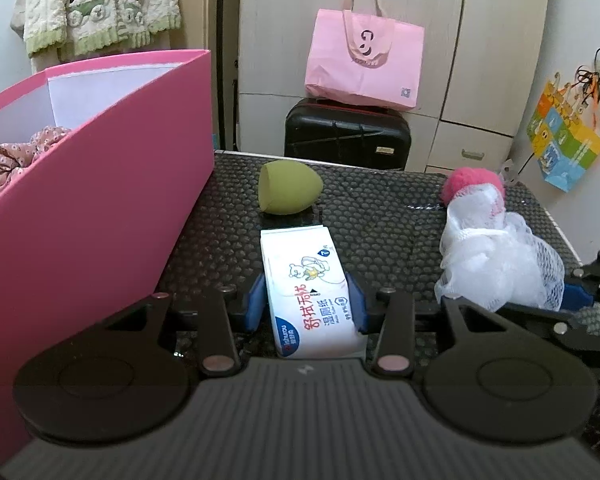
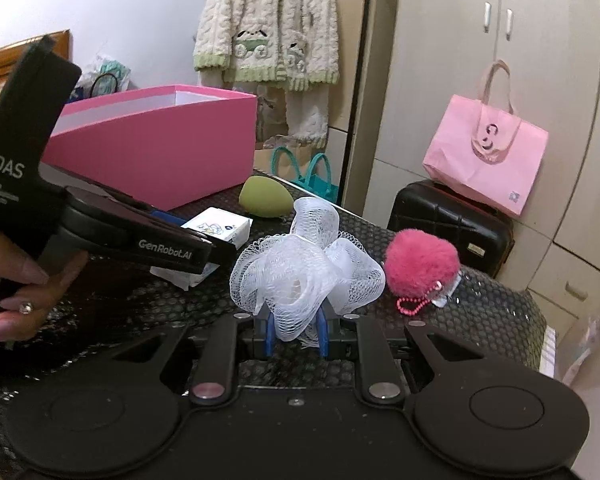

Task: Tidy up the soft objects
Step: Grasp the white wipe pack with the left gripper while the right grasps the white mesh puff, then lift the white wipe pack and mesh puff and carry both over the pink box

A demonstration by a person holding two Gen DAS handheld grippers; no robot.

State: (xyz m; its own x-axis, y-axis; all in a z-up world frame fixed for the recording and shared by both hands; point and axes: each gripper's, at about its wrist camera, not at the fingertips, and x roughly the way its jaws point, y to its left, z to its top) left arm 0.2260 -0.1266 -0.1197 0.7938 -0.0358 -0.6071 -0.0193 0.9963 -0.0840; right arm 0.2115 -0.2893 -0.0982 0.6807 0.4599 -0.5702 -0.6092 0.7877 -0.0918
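white netting bunched into a ruffled bath pouf [image 2: 306,268] sits pinched in the right claw [image 2: 296,334] over the dimpled black tabletop [image 2: 496,312]. left claw [image 1: 310,306] grips a white wipes pack [image 1: 306,280] printed with a cartoon bear, beside the pink box [image 1: 112,208].

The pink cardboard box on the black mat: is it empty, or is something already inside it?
Not empty. The pink cardboard box is open at the top, and a bunched floral pink cloth lies inside it. How full it is cannot be told.
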